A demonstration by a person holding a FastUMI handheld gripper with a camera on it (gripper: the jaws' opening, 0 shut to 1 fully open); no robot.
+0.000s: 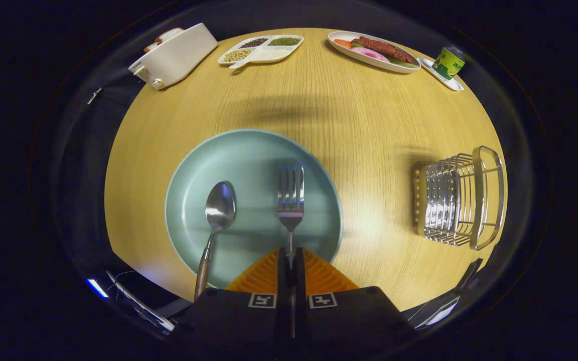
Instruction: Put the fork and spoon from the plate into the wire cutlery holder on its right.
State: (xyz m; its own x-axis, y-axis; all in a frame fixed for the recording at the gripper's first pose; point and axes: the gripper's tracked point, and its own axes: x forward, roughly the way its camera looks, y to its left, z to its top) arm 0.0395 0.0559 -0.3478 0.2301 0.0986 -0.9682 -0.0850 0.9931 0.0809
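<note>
Gripper view: the gripper (291,260) is seen with jaws closed on the fork (290,198) handle, tines lying on the plate (249,150). The spoon (219,210) is laid beside it on the plate. The wire cutlery holder (462,198) is set apart on the bench (369,125).

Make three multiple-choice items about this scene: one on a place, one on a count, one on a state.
1. Where is the wire holder?
A. right of the plate
B. on the plate
C. behind the toaster

2. How many utensils lie on the plate?
A. one
B. two
C. three

3. What is the gripper doing?
A. open above the spoon
B. shut on the fork
C. shut on nothing

Key: 1 A, the holder stands on the table beside the plate's right rim. 2 B, a spoon and a fork. 3 B, the fork's handle runs between the closed jaws.
</note>
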